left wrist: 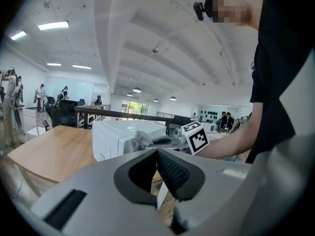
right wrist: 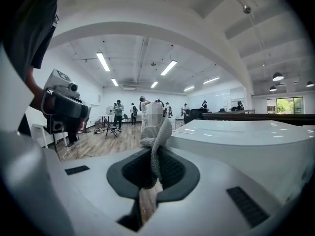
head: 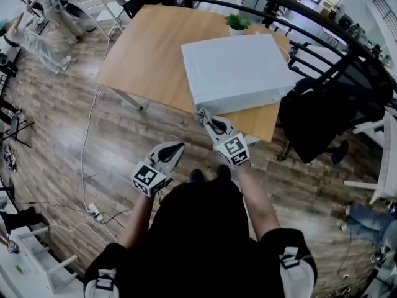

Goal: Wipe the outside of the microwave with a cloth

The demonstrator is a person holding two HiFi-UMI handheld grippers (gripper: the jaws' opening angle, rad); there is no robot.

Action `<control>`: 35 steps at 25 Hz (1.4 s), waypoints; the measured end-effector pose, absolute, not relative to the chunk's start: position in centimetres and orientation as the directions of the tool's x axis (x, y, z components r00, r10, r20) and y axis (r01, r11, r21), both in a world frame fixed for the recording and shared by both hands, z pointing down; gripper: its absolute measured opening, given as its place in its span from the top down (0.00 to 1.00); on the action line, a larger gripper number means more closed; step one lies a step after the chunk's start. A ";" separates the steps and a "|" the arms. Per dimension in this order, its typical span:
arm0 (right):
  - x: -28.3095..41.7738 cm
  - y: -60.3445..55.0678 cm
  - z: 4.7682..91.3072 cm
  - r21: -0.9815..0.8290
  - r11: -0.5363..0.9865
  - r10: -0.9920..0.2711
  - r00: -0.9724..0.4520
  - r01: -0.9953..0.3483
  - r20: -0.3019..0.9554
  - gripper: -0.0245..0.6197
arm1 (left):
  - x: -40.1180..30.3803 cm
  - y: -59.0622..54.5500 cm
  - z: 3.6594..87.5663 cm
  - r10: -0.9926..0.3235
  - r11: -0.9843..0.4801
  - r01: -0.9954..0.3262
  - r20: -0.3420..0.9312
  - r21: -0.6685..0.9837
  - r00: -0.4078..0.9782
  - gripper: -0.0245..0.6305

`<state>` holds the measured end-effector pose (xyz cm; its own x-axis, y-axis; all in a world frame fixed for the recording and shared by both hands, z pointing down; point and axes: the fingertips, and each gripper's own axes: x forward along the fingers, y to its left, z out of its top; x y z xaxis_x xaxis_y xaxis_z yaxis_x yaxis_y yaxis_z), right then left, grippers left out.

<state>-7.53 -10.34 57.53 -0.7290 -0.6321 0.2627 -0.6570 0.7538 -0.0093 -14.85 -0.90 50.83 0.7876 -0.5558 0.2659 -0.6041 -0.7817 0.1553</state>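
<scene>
- Wooden table (head: 149,48) on a plank floor (head: 56,123) carries the white microwave (head: 236,70), which sits at the table's near edge.
- Right gripper (right wrist: 153,168): jaws clenched on a grey cloth (right wrist: 156,132), bunched just beside the microwave's near side.
- Left gripper (left wrist: 157,156): jaws pressed together, empty, held over the floor and apart from the table.
</scene>
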 end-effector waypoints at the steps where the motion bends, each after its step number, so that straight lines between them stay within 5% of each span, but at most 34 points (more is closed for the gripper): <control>1: -7.7 -10.8 57.7 -0.003 0.760 -0.626 -0.733 -0.650 0.266 0.93 | -14.6 -0.8 50.8 -0.563 -0.775 -0.612 0.267 0.157 0.782 0.96; 13: -10.0 -13.7 59.9 -0.024 0.814 -0.552 -0.787 -0.580 0.277 0.93 | -13.6 0.4 51.8 -0.631 -0.675 -0.708 0.334 0.208 0.700 0.96; 35: -6.5 -16.5 59.4 -0.097 0.762 -0.600 -0.755 -0.640 0.264 0.93 | -10.3 -0.4 51.8 -0.642 -0.661 -0.718 0.331 0.217 0.691 0.96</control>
